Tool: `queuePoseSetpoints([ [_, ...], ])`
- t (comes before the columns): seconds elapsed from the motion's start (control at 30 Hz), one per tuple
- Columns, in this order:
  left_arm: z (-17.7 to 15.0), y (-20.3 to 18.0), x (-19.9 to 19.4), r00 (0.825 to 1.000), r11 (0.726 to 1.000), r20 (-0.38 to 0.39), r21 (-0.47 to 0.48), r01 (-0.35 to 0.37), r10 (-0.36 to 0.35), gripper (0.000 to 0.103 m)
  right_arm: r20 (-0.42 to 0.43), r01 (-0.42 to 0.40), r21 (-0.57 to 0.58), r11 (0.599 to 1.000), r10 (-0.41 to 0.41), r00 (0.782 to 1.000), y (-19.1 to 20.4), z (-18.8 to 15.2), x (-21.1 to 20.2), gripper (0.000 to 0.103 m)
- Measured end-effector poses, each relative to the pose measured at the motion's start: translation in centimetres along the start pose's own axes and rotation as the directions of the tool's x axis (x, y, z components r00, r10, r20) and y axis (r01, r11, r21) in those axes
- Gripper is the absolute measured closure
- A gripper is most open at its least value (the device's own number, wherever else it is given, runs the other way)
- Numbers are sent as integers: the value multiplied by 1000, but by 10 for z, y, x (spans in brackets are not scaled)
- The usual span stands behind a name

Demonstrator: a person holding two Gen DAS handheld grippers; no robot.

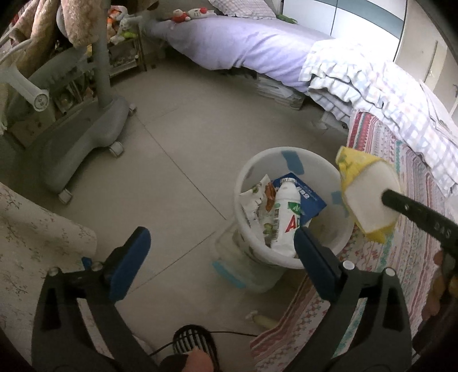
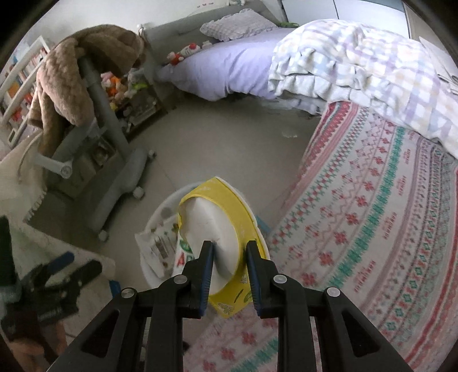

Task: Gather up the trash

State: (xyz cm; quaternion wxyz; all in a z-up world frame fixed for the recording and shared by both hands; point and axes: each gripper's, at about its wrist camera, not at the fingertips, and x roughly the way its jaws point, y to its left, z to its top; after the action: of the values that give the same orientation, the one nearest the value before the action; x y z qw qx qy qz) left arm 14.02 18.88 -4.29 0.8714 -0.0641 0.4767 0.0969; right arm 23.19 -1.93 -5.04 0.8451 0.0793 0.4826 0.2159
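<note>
The right gripper (image 2: 229,251) is closed on a yellow and white tissue pack (image 2: 217,226). Its two fingers pinch the pack from both sides. The pack hangs in the air, right over the rim of the white bin (image 2: 160,217).

The left gripper (image 1: 220,243) is wide open and holds nothing. It hangs over the gray floor (image 1: 177,148), with one blue pad in front of the near rim of the bin (image 1: 286,154). In this view the tissue pack (image 1: 366,186) is up by the far right side of the bin, above the edge of the bed cover.

Inside the bin is a white bottle (image 1: 286,217) lying on its side with its cap pointing away. A blue card (image 1: 309,197) lies under it, and a crumpled paper wrapper (image 1: 257,197) sits on its left.

The bin stands on the floor, just beside the bed cover with red and green patterns (image 2: 372,217). A small pale thing (image 1: 263,319) lies on the floor near the cover's edge. I cannot tell what it is.

Farther away, on the left, stands a gray chair on wheels (image 1: 86,134) with a brown blanket (image 2: 74,74) over it. At the far end is a purple sheet (image 1: 252,43), a checked quilt (image 2: 357,63) and some small stuffed toys (image 1: 189,14).
</note>
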Motion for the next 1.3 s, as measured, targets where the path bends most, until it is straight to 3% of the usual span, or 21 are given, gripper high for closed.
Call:
queuePoseSetpoints([
  [0.17,-1,-1,-3,1000,1000,10,17,9,-10,1,34,-82,39,996,81,996,0,1,12,69],
  [0.23,-2,-1,-6,1000,1000,15,24,10,-10,1,39,-73,60,996,71,997,-3,1,12,47],
  [0.3,-3,-1,-9,1000,1000,25,22,13,-14,1,66,-50,61,997,46,997,-4,0,6,41],
  [0.53,-7,-2,-22,998,999,40,-23,48,-47,1,91,-37,80,996,29,995,-13,-9,-29,38],
  [0.8,-20,-16,-47,998,998,22,-25,54,-53,1,103,75,6,997,-75,992,-18,-40,-99,32],
  [0.93,-32,-29,-67,997,997,28,-21,69,-69,1,115,120,28,992,-123,986,-28,-62,-135,28],
  [1.03,-45,-42,-81,997,997,39,26,68,-69,1,107,205,36,978,-208,972,-34,-78,-157,27],
  [1.13,-60,-56,-96,996,995,59,76,59,-63,1,141,292,27,956,-293,946,-35,-95,-181,24],
  [1.2,-69,-62,-106,995,994,76,95,61,-69,1,162,318,51,947,-322,933,-38,-106,-195,18],
  [1.3,-81,-70,-117,992,990,85,114,83,-93,1,184,336,80,939,-345,920,-42,-127,-211,16],
])
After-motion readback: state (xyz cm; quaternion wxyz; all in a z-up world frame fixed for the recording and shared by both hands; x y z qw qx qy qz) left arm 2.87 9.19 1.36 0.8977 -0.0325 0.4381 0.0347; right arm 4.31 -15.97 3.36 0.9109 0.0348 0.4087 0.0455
